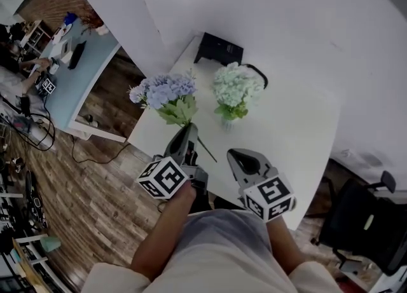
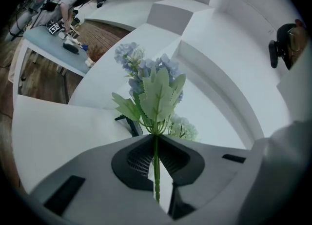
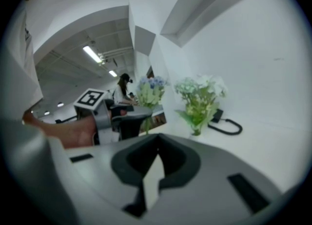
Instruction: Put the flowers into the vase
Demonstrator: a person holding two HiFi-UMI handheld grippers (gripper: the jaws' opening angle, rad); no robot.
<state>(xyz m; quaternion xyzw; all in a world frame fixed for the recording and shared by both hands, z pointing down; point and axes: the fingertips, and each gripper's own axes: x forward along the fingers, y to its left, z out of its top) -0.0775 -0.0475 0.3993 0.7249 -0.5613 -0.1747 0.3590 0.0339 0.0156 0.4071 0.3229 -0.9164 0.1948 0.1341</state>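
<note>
My left gripper (image 1: 189, 131) is shut on the thin green stem (image 2: 156, 165) of a blue hydrangea sprig (image 1: 166, 90), held above the near left part of the white table (image 1: 299, 126). Its blue head and green leaves (image 2: 157, 92) rise straight beyond the jaws. A small clear vase (image 1: 227, 122) stands mid-table with a pale green hydrangea bunch (image 1: 236, 86) in it. The same bunch (image 3: 200, 94) shows ahead in the right gripper view. My right gripper (image 1: 234, 156) hangs over the table's near edge, shut and holding nothing, to the right of the left gripper (image 3: 127, 117).
A black box (image 1: 219, 48) with a looping cable (image 1: 259, 74) lies at the table's far edge by the white wall. A light blue desk (image 1: 76, 69) with clutter stands to the left over wood floor. A black office chair (image 1: 365, 215) is at the right.
</note>
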